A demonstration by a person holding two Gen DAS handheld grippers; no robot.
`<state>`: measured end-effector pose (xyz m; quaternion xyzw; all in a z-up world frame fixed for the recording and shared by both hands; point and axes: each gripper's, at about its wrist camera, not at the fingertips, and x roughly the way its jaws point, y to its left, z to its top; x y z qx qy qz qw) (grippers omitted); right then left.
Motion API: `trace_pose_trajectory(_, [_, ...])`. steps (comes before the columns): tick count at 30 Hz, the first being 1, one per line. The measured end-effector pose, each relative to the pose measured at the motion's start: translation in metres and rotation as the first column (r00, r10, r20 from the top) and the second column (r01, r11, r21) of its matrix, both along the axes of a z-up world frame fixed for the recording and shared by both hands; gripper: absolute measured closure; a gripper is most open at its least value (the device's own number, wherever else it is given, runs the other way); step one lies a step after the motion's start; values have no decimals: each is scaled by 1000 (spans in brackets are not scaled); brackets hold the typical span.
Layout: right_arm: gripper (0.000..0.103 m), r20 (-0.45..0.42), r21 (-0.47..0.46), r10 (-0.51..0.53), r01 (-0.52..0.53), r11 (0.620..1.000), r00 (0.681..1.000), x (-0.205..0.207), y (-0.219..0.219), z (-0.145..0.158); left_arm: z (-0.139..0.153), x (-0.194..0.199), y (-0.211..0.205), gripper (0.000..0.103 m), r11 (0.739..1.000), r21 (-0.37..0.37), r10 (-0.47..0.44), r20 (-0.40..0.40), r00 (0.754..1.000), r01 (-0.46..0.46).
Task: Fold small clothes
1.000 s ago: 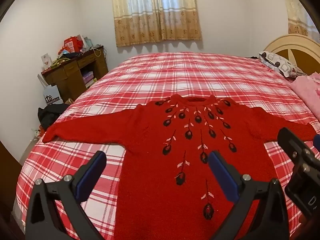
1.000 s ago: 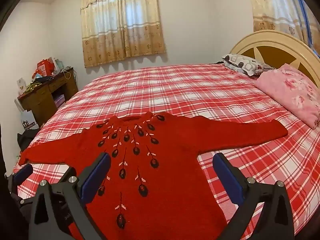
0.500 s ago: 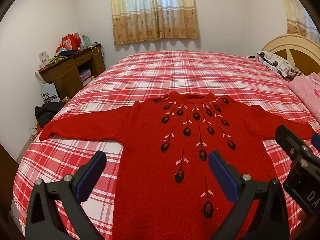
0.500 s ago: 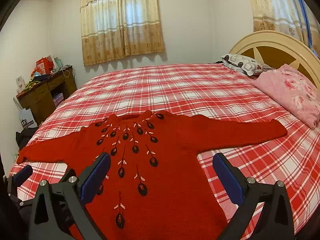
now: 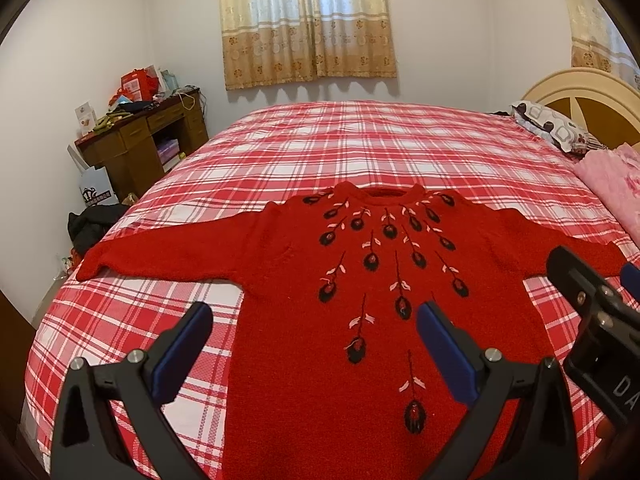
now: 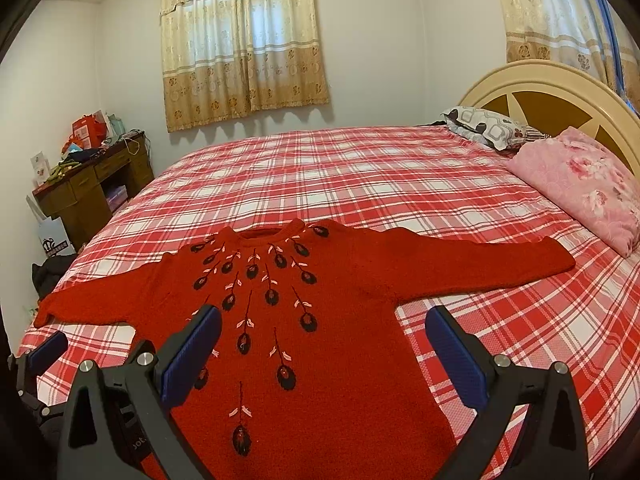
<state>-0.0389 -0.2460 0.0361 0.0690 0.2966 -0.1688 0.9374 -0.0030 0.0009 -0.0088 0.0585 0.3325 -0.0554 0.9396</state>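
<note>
- Red sweater [image 5: 352, 280]: lies flat and face up on the bed [image 5: 360, 152], neck opening toward 12 o'clock, hem toward 6 o'clock at the near edge. Both sleeves are spread out, one toward 9 o'clock and one toward 3 o'clock. The front carries dark bud-and-stem motifs fanning down from the collar.
- Left gripper [image 5: 312, 356]: spread wide, nothing between the blue pads [image 5: 180, 356]. It hangs above the lower body of the sweater; contact with the fabric is not visible. In the left wrist view, one finger sits over the plaid cover at 7 o'clock of the sweater, the other over the sweater's centre.
- Right gripper [image 6: 320, 360]: spread wide, holding nothing. It hangs above the lower right part of the sweater. In the right wrist view, one finger is over the sweater front, the other over the plaid cover at 4 o'clock, below the outstretched sleeve.
- Relative position: the grippers are side by side. Each appears at the edge of the other's view, the right one at 3 o'clock in the left wrist view, the left one at 8 o'clock in the right wrist view.
- Bed cover: red and white plaid, smooth.
- Pink quilt [image 6: 584, 188]: folded at 2 o'clock, near the headboard [image 6: 540, 92], apart from the sweater.
- Patterned pillow [image 6: 484, 128]: just beyond the quilt.
- Wooden desk [image 5: 140, 140]: at 10 o'clock beside the bed, loaded with clutter.
- Curtain [image 6: 240, 40]: at 12 o'clock on the far wall.
</note>
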Motion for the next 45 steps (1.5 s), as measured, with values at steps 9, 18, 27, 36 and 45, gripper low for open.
trace_pose_trajectory(9, [1,-2,1,-1,1,1000,1000,1,1,-1,-1,0,-1,0,1000,-1,-1,-1,1000,1])
trace_pose_trajectory(18, [1,-4,-1,1,-1,1000,1000,3,2,-3,0,-1,-1,0,1000,-1,1,-2,1000,-1])
trace_pose_trajectory(27, [1,-3,-2,1,-1,1000,1000,4,4,-2,0,-1,-4,0,1000,-9,-2,-10,1000,2])
trace_pose_trajectory(36, [1,-4,1,1,-1,1000,1000,4,5,-2,0,-2,-7,0,1000,-16,-5,-16,1000,5])
trace_pose_trajectory(45, [1,-3,0,3,-3,1000,1000,3,5,-2,2,-1,-5,0,1000,-21,-5,-20,1000,4])
